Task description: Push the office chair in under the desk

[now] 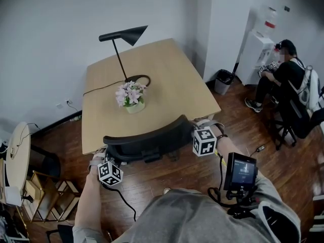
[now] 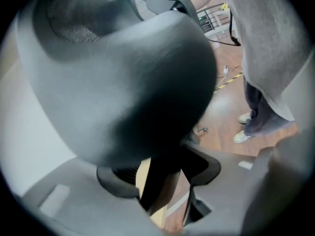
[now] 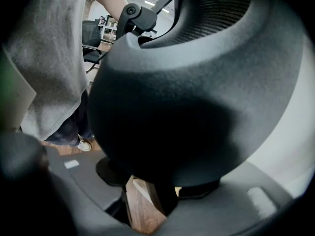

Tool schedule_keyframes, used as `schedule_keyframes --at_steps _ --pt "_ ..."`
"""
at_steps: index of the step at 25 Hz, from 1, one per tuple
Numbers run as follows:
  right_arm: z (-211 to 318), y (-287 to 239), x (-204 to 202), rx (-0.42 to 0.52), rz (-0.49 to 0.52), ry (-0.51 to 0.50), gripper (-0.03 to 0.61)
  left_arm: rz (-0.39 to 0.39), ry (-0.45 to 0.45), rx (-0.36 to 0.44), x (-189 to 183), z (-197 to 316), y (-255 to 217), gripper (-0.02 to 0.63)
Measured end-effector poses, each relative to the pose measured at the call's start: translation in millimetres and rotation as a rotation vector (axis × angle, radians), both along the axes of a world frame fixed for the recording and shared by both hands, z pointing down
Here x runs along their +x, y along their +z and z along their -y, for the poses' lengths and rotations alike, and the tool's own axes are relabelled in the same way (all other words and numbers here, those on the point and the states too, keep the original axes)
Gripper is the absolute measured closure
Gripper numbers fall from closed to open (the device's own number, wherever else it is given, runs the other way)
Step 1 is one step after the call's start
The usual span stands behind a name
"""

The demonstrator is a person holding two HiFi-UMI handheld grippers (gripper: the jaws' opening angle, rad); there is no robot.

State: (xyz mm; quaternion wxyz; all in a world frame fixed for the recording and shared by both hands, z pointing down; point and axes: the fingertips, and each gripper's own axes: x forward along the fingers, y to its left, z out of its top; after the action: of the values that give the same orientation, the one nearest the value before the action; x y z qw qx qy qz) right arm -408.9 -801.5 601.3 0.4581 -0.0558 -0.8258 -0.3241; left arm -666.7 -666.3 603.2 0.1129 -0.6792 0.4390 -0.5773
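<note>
The person wears a grey shirt, with black-and-white marker cubes.

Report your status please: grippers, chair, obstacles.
Status: left hand-held gripper open, right hand-held gripper open, both at black office chair backrest. Chair close to light wooden desk. No obstruction visible.

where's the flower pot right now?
Head view: the flower pot sits on the wooden desk, left of centre, just on the near side of the black desk lamp's base, with the office chair's backrest at the desk's near edge.
</note>
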Motion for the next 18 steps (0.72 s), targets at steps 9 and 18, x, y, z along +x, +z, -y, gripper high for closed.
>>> schedule_keyframes --at_steps 9,18 --pt "-12.9 -36.8 24.3 0.031 0.129 0.04 0.307 -0.107 -0.279 0.385 -13.2 -47.6 -54.2 0.395" --pt "-41.8 -96.1 60.7 -0.131 0.505 0.205 0.326 -0.613 -0.568 0.657 45.6 -114.9 -116.8 0.569"
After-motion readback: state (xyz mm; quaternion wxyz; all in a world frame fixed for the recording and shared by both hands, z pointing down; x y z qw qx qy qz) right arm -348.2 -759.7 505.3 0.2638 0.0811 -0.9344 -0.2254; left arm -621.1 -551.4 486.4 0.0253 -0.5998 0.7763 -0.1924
